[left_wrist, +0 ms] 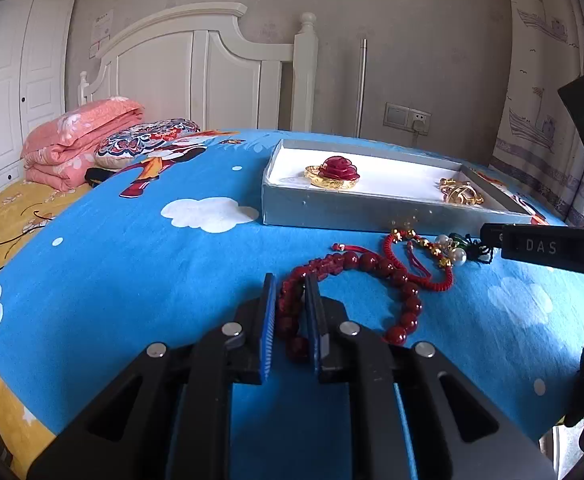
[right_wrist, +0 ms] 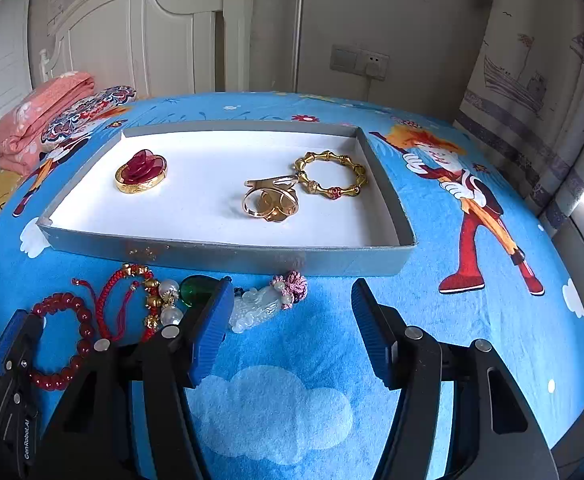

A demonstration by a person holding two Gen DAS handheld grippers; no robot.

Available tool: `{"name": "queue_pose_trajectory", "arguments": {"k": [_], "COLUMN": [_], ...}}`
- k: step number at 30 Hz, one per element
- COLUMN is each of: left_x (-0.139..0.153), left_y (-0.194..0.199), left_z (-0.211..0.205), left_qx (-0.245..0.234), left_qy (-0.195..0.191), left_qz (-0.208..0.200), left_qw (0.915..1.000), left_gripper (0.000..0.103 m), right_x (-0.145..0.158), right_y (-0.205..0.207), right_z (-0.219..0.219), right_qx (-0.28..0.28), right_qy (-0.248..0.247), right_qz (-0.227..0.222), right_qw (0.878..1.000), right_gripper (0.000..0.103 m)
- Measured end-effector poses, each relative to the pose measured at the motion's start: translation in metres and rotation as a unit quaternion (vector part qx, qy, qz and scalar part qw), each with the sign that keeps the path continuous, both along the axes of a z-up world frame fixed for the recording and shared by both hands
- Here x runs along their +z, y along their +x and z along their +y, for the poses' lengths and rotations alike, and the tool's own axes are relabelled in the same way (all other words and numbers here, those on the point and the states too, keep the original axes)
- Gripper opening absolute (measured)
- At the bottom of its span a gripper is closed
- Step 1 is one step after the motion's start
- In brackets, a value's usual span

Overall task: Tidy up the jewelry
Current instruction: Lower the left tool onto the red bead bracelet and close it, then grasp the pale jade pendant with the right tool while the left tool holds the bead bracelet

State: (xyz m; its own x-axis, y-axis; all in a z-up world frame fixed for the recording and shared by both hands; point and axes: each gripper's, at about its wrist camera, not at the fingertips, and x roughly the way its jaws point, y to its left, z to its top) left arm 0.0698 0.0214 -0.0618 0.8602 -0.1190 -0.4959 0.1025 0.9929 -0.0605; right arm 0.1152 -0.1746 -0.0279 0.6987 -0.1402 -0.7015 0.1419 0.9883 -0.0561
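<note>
A grey tray lies on the blue bedspread and holds a red rose ornament, a gold ring piece and a gold bangle. In front of it lie a red bead bracelet, a red cord bracelet with gold and pearl beads, a green stone and a white jade pendant with pink knot. My left gripper is shut on the red bead bracelet's left side. My right gripper is open; the jade pendant lies just inside its left finger.
Folded pink quilt and patterned pillow lie at the far left by the white headboard. A curtain hangs at the right. The bedspread drops off at the right edge.
</note>
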Motion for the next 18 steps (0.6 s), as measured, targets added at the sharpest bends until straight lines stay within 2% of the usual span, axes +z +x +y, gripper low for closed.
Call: {"name": "queue_pose_trajectory", "arguments": {"k": [3,8,10,12,14,16,18], "left_x": [-0.001,-0.002,-0.001,-0.001,0.0,0.001,0.002], "left_y": [0.0,-0.001,-0.001,0.0,0.0,0.001,0.002], "left_z": [0.001,0.002,0.002,0.002,0.002,0.002,0.001], "left_qx": [-0.003,-0.001,-0.002,-0.003,-0.002,-0.001,0.0], "left_qy": [-0.005,-0.01,-0.012,-0.013,-0.008,-0.008,-0.004], "left_qz": [-0.002,-0.004,-0.001,0.002,0.005,0.008,0.012], "left_qw": [1.0,0.9999,0.9999,0.9999,1.0,0.9999,0.9999], "left_gripper": [0.015,0.015,0.016,0.016,0.016,0.016,0.016], "right_x": [-0.001,-0.005,-0.006,-0.009,-0.01,-0.01,-0.011], "right_y": [0.001,0.007,0.006,0.003,-0.003,-0.012,-0.024], "right_z": [-0.002,0.009,0.004,-0.003,-0.007,-0.011,-0.014], "right_qx": [0.007,0.01,0.012,0.012,0.014,0.021,0.027], "right_qy": [0.029,0.0,0.014,0.031,0.033,0.033,0.031], "right_qz": [0.007,0.025,0.027,0.029,0.026,0.021,0.016], "right_qw": [1.0,1.0,0.999,0.999,0.999,0.999,0.999], "right_gripper": [0.057,0.057,0.048,0.045,0.04,0.031,0.028]}}
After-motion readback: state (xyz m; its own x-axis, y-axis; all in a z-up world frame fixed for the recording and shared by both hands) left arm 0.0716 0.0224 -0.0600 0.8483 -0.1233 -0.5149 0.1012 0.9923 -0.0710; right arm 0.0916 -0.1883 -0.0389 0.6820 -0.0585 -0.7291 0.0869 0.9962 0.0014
